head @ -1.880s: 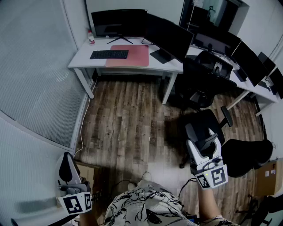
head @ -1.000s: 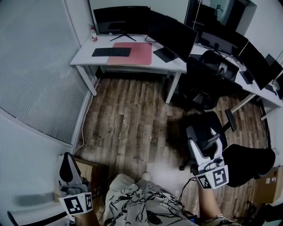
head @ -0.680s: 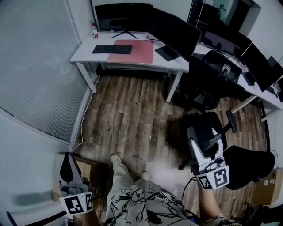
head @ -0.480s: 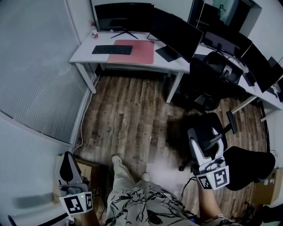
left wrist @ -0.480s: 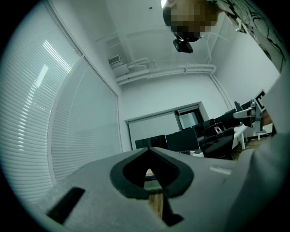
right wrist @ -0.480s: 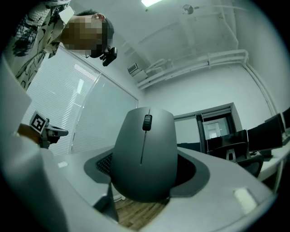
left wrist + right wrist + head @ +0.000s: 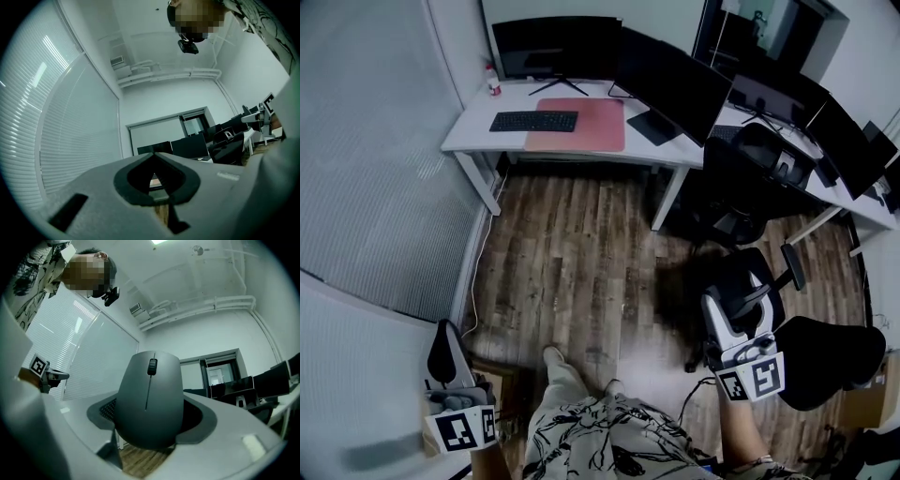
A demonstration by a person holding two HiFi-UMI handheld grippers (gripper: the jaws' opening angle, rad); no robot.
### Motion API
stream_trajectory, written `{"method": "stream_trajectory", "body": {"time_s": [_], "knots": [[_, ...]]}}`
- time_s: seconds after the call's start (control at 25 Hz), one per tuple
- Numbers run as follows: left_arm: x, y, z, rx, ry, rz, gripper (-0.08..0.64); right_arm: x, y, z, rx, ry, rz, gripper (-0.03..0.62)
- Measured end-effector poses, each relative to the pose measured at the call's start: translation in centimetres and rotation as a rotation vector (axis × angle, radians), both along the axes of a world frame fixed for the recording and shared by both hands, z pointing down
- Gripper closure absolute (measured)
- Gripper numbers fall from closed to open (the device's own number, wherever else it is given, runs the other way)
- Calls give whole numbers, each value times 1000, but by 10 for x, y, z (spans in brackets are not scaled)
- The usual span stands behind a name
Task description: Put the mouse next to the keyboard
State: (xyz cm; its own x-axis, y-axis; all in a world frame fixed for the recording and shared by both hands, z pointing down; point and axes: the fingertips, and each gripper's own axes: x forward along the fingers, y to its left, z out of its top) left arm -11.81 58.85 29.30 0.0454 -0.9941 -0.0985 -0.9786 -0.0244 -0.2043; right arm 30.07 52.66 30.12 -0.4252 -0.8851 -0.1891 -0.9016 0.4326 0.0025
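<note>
While the fingers of the right gripper (image 7: pixel 722 314) clamp the mouse (image 7: pixel 149 399), well apart from the keyboard (image 7: pixel 533 121) on the worktop (image 7: pixel 469 141), the carry is in hand; next, I judge, it needs bringing beside the keyboard. The fingers of the left gripper (image 7: pixel 157 180) meet, empty.

One mouse (image 7: pixel 149 399), one keyboard (image 7: pixel 533 121), two tongs (image 7: pixel 442 349) (image 7: pixel 724 317)

Wood-plank floor (image 7: pixel 572 272) fills the centre of an office seen from above. At 12 o'clock stands a white desk (image 7: pixel 464 136) with dark monitors (image 7: pixel 553 47); more screens run toward 2 o'clock. Black office chairs (image 7: pixel 741 178) sit at 2 and 4 o'clock. A blind-lined glass wall (image 7: pixel 375 169) spans 9 o'clock. White pipes (image 7: pixel 201 308) cross the ceiling.
</note>
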Motion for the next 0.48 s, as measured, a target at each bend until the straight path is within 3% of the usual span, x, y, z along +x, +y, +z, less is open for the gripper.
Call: {"method": "stream_trajectory", "body": {"time_s": [0.48], "knots": [[-43,-71,3,-26,24,33,563,-48,-61,-5,-15,-32,8,264]]}}
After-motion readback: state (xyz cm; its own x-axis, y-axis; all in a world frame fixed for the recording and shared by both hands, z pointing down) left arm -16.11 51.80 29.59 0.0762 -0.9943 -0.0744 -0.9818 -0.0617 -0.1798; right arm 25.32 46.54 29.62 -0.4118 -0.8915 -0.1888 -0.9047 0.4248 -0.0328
